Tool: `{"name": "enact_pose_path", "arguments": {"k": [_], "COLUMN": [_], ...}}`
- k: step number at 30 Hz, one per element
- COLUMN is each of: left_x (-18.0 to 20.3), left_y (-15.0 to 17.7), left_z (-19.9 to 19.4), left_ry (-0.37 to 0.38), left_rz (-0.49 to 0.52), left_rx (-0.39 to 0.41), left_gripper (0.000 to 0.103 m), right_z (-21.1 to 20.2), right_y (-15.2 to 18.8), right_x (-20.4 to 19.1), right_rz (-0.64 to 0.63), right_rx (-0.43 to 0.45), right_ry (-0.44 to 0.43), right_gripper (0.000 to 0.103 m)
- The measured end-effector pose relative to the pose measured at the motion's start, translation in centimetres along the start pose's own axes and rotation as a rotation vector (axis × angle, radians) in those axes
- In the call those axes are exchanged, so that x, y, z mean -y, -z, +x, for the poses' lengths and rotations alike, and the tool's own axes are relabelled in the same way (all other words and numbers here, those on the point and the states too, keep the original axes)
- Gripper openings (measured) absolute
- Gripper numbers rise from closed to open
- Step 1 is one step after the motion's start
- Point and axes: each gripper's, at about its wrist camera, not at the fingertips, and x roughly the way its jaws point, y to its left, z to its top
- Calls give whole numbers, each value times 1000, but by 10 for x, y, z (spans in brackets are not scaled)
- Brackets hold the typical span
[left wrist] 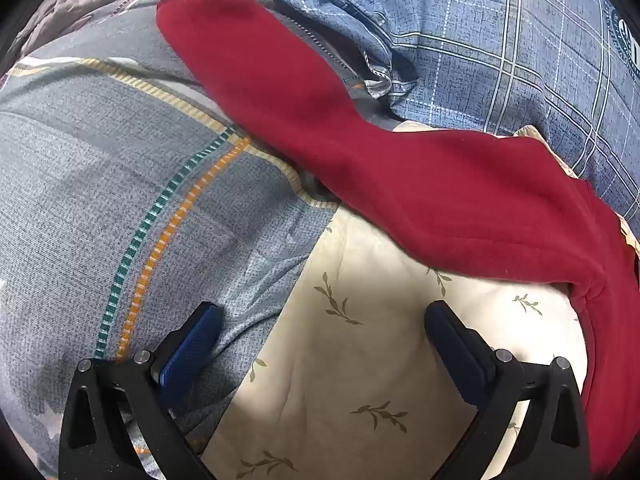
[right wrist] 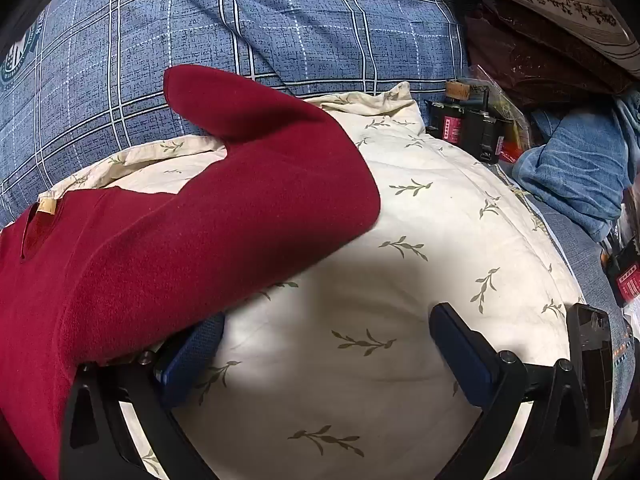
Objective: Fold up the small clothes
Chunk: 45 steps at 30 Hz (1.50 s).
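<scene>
A soft, limp red fleece top [left wrist: 400, 184] is lying ahead of both grippers' spread, empty jaws; its sleeve end [right wrist: 320, 184], above the right jaws, is probably offering the easiest pinch.

Left gripper [left wrist: 322, 316] and right gripper [right wrist: 328, 320], black angular finger frames, blue textured pads [left wrist: 188, 354], round silver screws [left wrist: 503, 356] at the joints

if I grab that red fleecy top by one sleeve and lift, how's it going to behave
Probably floppy: the red top drapes over the bedding's bumps, so the rest would likely hang and trail. Its fuzzy, thick-looking surface suggests it would grip rather than slip between the pads. It looks light, and it may drag on the leaf-print quilt instead of sliding freely.
</scene>
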Motion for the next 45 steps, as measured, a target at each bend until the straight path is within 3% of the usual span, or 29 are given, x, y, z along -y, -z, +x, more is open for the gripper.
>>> {"name": "enact_pose_path", "arguments": {"k": [9, 17, 21, 25, 29, 32, 34, 37, 42, 45], "left_x": [1, 0, 8, 27, 44, 63, 78, 95, 117, 125], "left_y": [-1, -3, 4, 12, 29, 45, 52, 57, 64, 68], "left_z": [1, -7, -30, -64, -107, -130, -140, -151, -163, -168], "left_ry": [-10, 15, -33, 8, 73, 106, 119, 142, 172, 171], "left_rz": [3, 21, 58, 117, 146, 214, 258, 305, 339, 373], "left_rx": [-7, -75, -23, 28, 97, 107, 114, 131, 150, 175], "left_gripper": [102, 102, 98, 96, 96, 96, 96, 96, 97, 97], "right_z": [1, 2, 2, -1, -30, -78, -114, -148, -171, -170], "right_y": [0, 1, 0, 0, 13, 31, 42, 46, 37, 33], "right_x": [0, -1, 0, -3, -6, -10, -20, -41, -99, -141], "right_rz": [0, -1, -1, 7, -17, 6, 3, -11, -58, -113], "right_rx": [0, 2, -3, -34, -140, -62, -16, -28, -29, -7], "right_ry": [1, 2, 1, 11, -63, -104, -199, -315, -415, -396], "right_gripper": [102, 102, 102, 102, 102, 103, 103, 103, 103, 103]}}
